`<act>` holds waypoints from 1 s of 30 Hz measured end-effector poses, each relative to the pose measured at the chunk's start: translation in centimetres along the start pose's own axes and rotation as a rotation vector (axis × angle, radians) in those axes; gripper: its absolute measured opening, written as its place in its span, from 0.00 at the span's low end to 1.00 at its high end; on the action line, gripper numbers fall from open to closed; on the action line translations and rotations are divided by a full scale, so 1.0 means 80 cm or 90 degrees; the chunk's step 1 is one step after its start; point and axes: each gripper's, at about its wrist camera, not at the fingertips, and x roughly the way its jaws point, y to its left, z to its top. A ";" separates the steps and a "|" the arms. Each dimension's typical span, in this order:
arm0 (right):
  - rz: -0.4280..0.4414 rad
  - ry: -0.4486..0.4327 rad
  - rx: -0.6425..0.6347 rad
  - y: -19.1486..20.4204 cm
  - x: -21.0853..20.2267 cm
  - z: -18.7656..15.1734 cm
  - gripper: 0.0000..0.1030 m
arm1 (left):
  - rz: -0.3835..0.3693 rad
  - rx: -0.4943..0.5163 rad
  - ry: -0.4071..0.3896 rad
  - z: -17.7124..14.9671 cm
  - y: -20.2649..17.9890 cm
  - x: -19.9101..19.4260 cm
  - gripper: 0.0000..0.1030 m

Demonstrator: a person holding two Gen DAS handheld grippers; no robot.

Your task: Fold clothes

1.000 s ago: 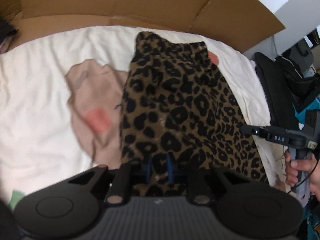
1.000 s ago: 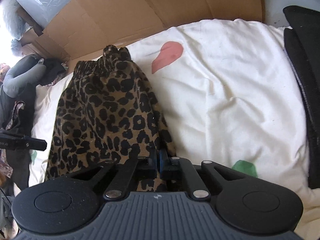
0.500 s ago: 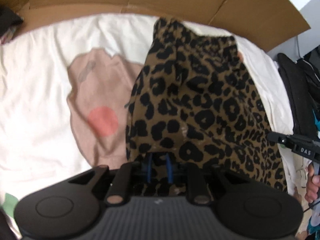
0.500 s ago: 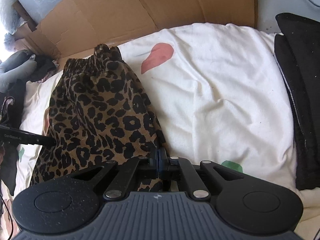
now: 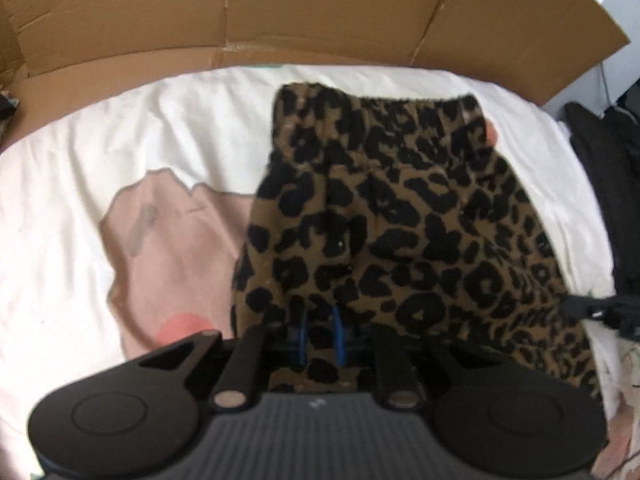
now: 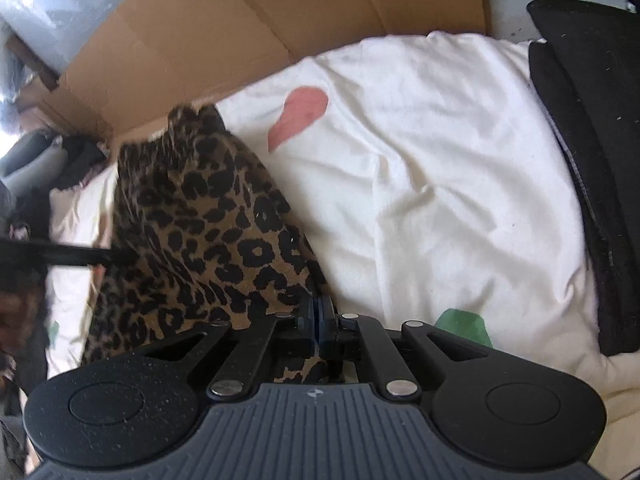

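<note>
A leopard-print garment point(image 5: 400, 220) with an elastic waistband at its far end lies on a white sheet point(image 5: 80, 160). My left gripper point(image 5: 320, 336) is shut on the near hem, with fabric pinched between its blue pads. In the right wrist view the same garment point(image 6: 208, 232) rises in a bunched hump at the left. My right gripper point(image 6: 319, 320) is shut on the garment's near right corner. Each gripper shows in the other's view: the right gripper point(image 5: 600, 308) at the garment's right edge, the left gripper point(image 6: 80, 256) as a black bar at its left edge.
Brown cardboard point(image 5: 320, 12) stands along the far side of the bed. The sheet point(image 6: 440, 180) bears pink and green printed patches. Black fabric point(image 6: 592, 120) lies along the right side. A dark heap of clothes point(image 6: 40, 160) sits at the far left.
My left gripper has carried its hem forward toward the waistband and lower, so the garment looks shorter and humps up. The right gripper has barely moved.
</note>
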 end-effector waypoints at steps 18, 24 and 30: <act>0.044 -0.023 -0.113 0.052 0.006 -0.010 0.04 | -0.026 0.080 -0.102 0.021 -0.069 -0.065 0.15; -0.008 -0.012 -0.122 0.050 0.026 -0.011 0.16 | -0.023 0.060 -0.114 0.031 -0.069 -0.047 0.31; -0.042 -0.012 -0.110 0.035 0.031 -0.008 0.17 | -0.011 0.037 -0.095 0.042 -0.061 -0.015 0.38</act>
